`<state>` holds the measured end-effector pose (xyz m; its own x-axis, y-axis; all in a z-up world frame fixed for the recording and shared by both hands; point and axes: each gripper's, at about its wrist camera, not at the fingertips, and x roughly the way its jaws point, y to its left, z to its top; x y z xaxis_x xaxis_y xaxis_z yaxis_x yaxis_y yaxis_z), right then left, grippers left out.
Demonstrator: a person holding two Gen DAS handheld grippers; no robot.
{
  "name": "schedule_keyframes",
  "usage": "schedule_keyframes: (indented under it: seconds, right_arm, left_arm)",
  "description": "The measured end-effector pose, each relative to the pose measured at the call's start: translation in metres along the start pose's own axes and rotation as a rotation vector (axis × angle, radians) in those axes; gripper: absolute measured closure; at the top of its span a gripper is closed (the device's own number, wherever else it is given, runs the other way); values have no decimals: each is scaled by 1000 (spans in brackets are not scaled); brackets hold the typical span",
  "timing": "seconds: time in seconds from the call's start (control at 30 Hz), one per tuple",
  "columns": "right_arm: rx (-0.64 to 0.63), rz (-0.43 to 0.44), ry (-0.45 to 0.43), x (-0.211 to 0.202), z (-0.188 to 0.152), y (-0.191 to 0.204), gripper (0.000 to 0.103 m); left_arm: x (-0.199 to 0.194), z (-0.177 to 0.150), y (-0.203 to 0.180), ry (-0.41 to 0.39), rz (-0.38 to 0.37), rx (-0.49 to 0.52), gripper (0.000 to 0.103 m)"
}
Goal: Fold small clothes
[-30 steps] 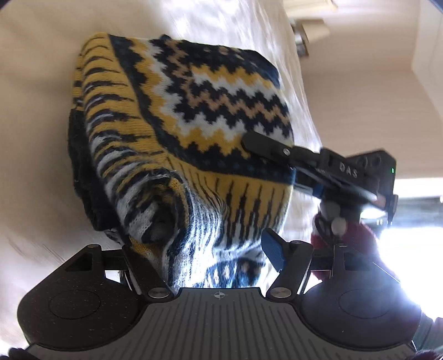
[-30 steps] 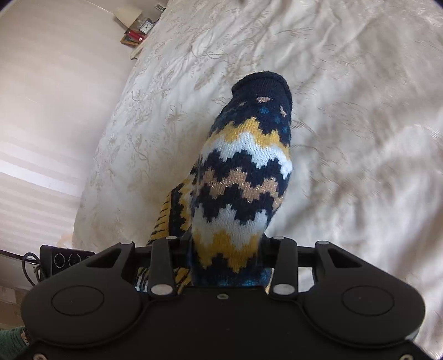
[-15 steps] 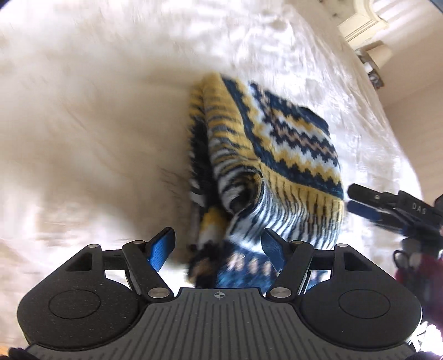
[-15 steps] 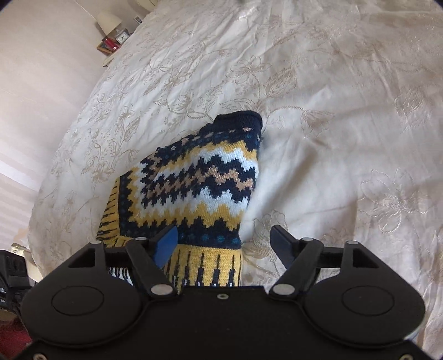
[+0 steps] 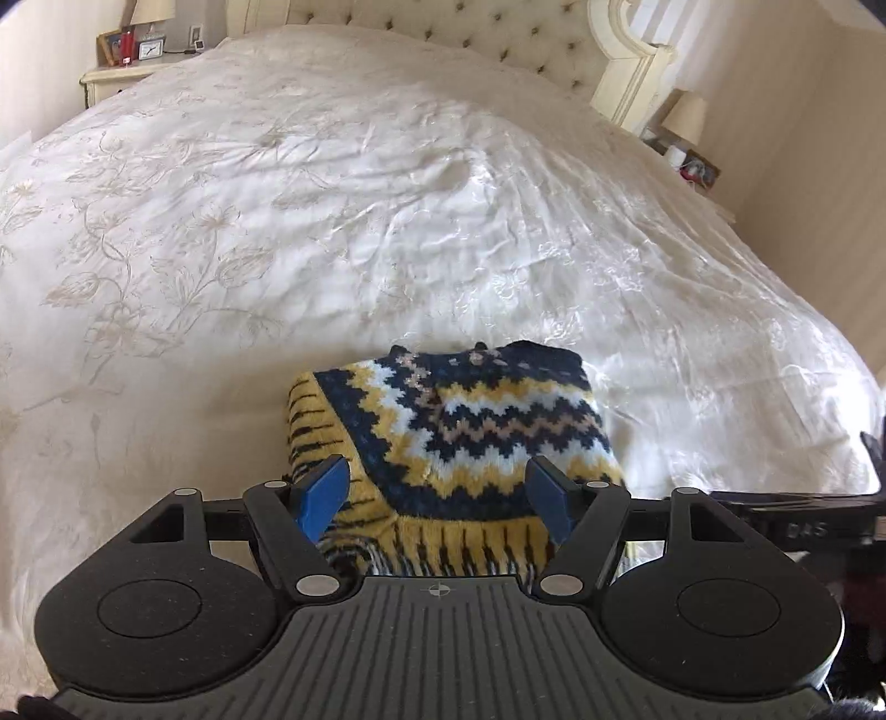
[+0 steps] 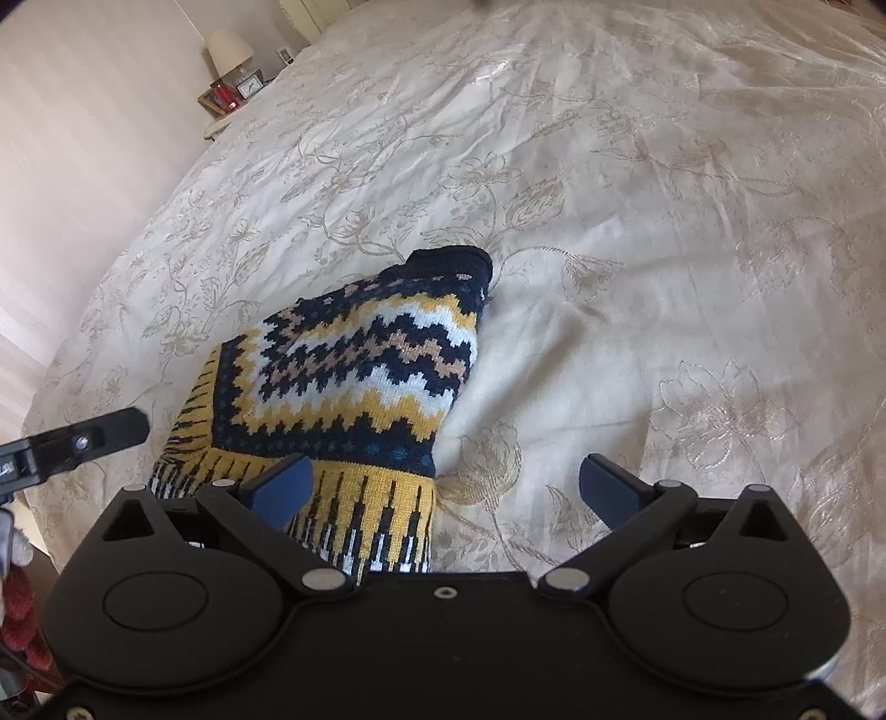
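A small knitted sweater (image 5: 459, 421) with navy, yellow, white and tan zigzags lies folded on the cream bedspread (image 5: 332, 221). My left gripper (image 5: 437, 487) hovers over its near yellow-striped hem, open, and its blue pads do not touch the knit. In the right wrist view the sweater (image 6: 360, 376) lies left of centre. My right gripper (image 6: 443, 482) stands above the hem's right edge; its jaws are opening wide, with only that edge below them. Each gripper shows in the other's view: the right gripper (image 5: 803, 515), the left gripper (image 6: 83, 437).
The embroidered bedspread (image 6: 664, 221) fills both views. A tufted headboard (image 5: 443, 27) is at the far end. A nightstand (image 5: 116, 72) with lamp and clock stands far left, another lamp (image 5: 686, 116) far right. A red knitted sleeve (image 6: 22, 609) shows at the lower left.
The sweater was bunched in both grippers' jaws; now it lies folded on the bed. The right jaws have let go and spread wide. The left gripper has risen and tilted up.
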<state>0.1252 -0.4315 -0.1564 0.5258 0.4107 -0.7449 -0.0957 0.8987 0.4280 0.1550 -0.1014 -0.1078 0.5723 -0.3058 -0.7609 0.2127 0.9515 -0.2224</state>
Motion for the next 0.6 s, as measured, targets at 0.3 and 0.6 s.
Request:
schedule_keyframes:
  seconds: [0.3, 0.6]
  right_arm:
    - [-36, -81, -2, 7, 13, 10, 1]
    - [-65, -156, -36, 38, 38, 33, 1]
  left_arm:
    - [41, -24, 53, 202, 103, -51, 30]
    - [43, -26, 67, 225, 50, -80, 22]
